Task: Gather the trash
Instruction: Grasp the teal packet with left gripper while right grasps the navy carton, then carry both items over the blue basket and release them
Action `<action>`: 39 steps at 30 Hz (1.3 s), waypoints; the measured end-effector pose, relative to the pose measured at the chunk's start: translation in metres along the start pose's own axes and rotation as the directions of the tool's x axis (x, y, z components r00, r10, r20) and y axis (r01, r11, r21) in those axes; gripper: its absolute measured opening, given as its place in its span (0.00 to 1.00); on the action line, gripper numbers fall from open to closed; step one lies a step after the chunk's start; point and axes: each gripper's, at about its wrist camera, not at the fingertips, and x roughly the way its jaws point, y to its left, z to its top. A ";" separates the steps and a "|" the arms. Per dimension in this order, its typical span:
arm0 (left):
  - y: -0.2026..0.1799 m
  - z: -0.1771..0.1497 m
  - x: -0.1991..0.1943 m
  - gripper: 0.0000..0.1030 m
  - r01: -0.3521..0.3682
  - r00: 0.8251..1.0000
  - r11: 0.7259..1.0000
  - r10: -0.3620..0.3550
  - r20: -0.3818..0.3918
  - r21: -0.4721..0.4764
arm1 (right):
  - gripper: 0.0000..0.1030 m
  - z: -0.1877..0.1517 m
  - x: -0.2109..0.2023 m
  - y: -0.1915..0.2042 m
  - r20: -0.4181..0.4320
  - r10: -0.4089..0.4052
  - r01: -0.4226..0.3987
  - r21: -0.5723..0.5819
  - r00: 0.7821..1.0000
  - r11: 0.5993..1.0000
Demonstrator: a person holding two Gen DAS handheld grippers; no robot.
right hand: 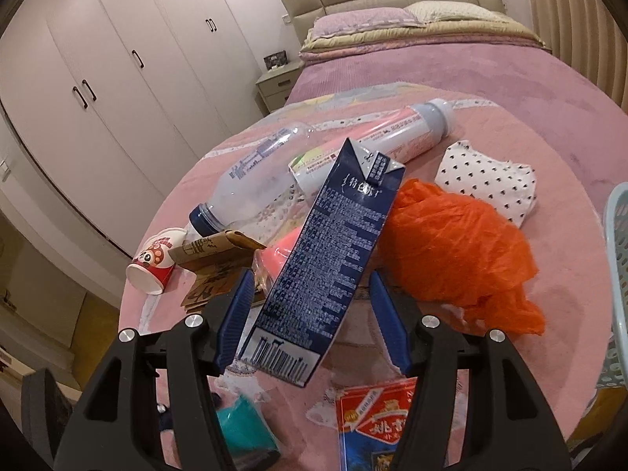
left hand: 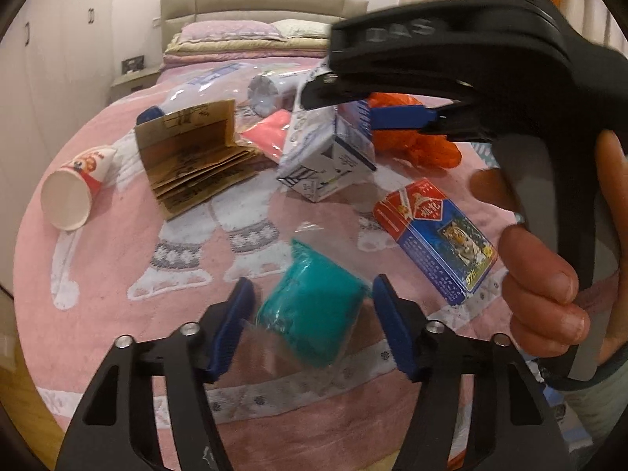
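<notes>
Trash lies on a pink blanket. My left gripper is open, its blue pads either side of a teal bundle in clear wrap. My right gripper is open around a blue milk carton, which lies tilted between the pads; the carton also shows in the left wrist view under the right gripper's body. A red and blue box, folded brown cardboard, a paper cup, an orange plastic bag and a clear bottle lie around.
A white spray can and a dotted white cloth lie beyond the carton. A light blue basket stands at the right edge. Pillows and a headboard are at the far end, wardrobes to the left.
</notes>
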 end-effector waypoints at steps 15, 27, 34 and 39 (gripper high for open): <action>-0.010 0.011 -0.003 0.36 -0.024 1.000 0.999 0.025 0.018 -0.040 | 0.34 0.000 -0.019 -0.014 0.036 0.073 -0.074 0.015 0.997 0.997; -0.024 0.037 -0.026 0.36 -0.021 0.992 0.998 0.028 0.124 -0.060 | 0.34 -0.001 -0.082 -0.047 0.180 0.058 -0.065 0.034 0.982 0.997; -0.047 0.065 -0.031 0.36 0.014 0.984 1.000 -0.011 0.178 -0.016 | 0.34 -0.004 -0.118 -0.071 0.269 -0.007 -0.011 0.063 0.963 0.998; -0.072 0.087 -0.022 0.36 0.037 0.982 0.999 -0.043 0.183 0.038 | 0.34 -0.004 -0.147 -0.093 0.335 -0.075 0.046 0.094 0.939 0.995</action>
